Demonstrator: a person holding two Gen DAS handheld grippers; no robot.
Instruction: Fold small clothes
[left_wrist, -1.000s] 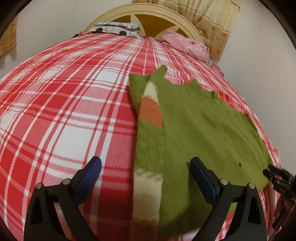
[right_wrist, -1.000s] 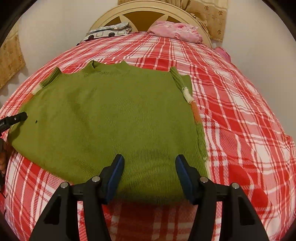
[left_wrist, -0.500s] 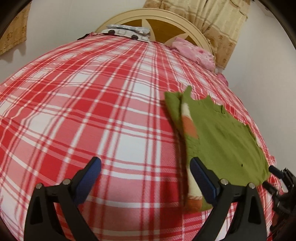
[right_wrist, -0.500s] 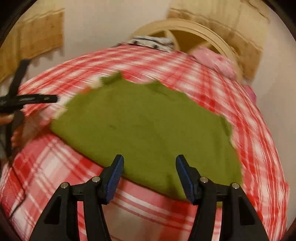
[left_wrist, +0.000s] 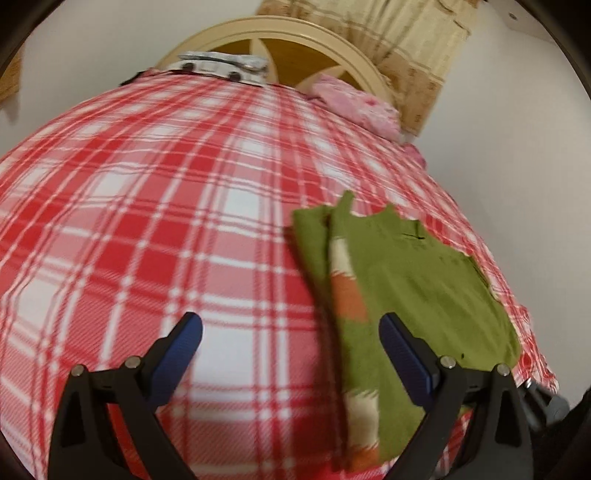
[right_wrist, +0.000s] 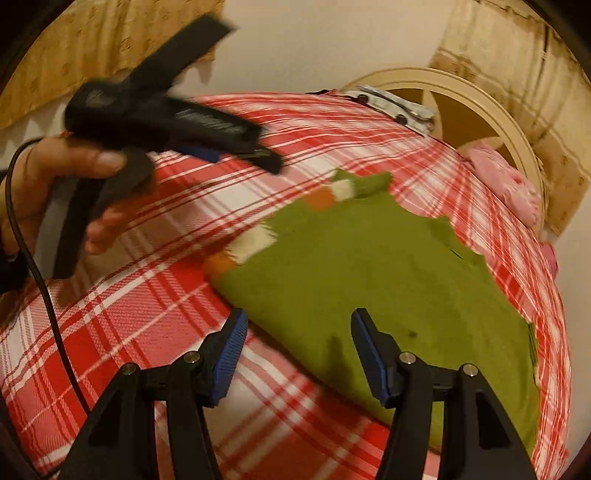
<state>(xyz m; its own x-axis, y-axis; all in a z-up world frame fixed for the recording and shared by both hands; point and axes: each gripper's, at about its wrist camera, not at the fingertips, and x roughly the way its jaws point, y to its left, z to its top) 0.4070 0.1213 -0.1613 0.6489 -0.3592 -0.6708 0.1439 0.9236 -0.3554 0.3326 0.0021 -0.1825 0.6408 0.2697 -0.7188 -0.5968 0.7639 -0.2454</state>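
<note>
The left gripper (left_wrist: 290, 345) is spread apart and empty over the bed (left_wrist: 147, 221), the green sweater (left_wrist: 424, 295) just right of it. The right gripper (right_wrist: 297, 350), also apart and empty, hovers at the sweater's near hem. The knit looks soft, light and floppy; best pinched at hem corners or the striped sleeve (left_wrist: 347, 295).

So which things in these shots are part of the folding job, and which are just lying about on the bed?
Part of the job:
- green sweater, spread flat, striped sleeve folded in
- left hand-held gripper, open, empty
- right hand-held gripper, open, empty

Just lying about:
- pink pillow
- patterned pillow by the headboard
- plaid bedsheet
</note>
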